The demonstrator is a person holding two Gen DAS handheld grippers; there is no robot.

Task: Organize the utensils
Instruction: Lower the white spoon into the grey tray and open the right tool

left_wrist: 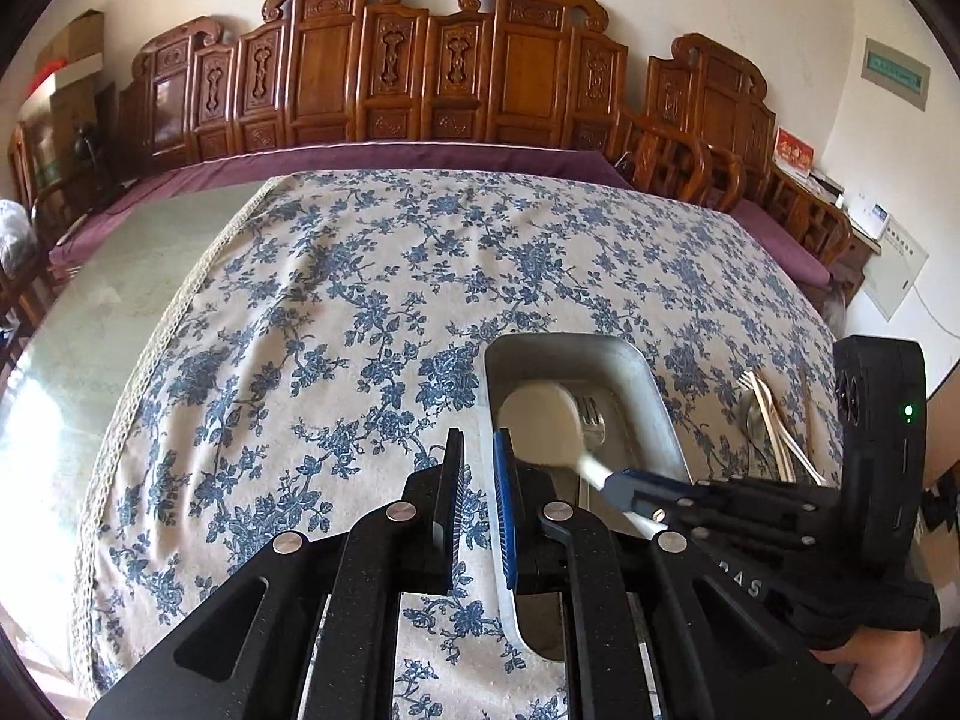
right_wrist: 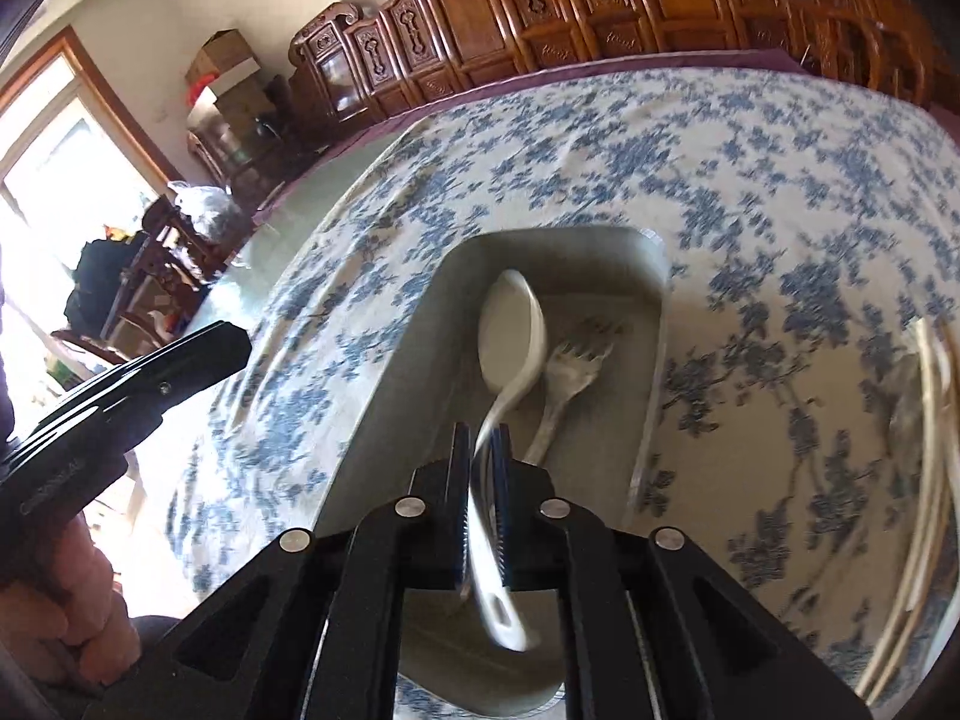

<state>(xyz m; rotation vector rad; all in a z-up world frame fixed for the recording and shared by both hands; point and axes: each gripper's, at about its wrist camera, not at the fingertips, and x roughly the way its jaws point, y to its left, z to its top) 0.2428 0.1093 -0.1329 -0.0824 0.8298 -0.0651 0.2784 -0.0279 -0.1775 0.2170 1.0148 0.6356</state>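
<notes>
A metal tray [left_wrist: 654,384] [right_wrist: 651,396] lies on the blue-flowered tablecloth. My right gripper [right_wrist: 485,450] [left_wrist: 624,495] is shut on the handle of a white spoon [right_wrist: 510,336] [left_wrist: 543,423], its bowl low over the tray. A metal fork [right_wrist: 570,372] [left_wrist: 591,420] lies in the tray beside the spoon. My left gripper [left_wrist: 478,468] hangs just left of the tray's rim, its jaws a narrow gap apart with nothing between them. It shows at the left edge of the right wrist view [right_wrist: 180,366].
Several forks, a spoon and chopsticks [left_wrist: 774,426] [right_wrist: 927,420] lie on the cloth right of the tray. The tablecloth [left_wrist: 372,300] covers most of the table; bare green tabletop [left_wrist: 102,324] shows at the left. Carved wooden chairs [left_wrist: 420,72] line the far side.
</notes>
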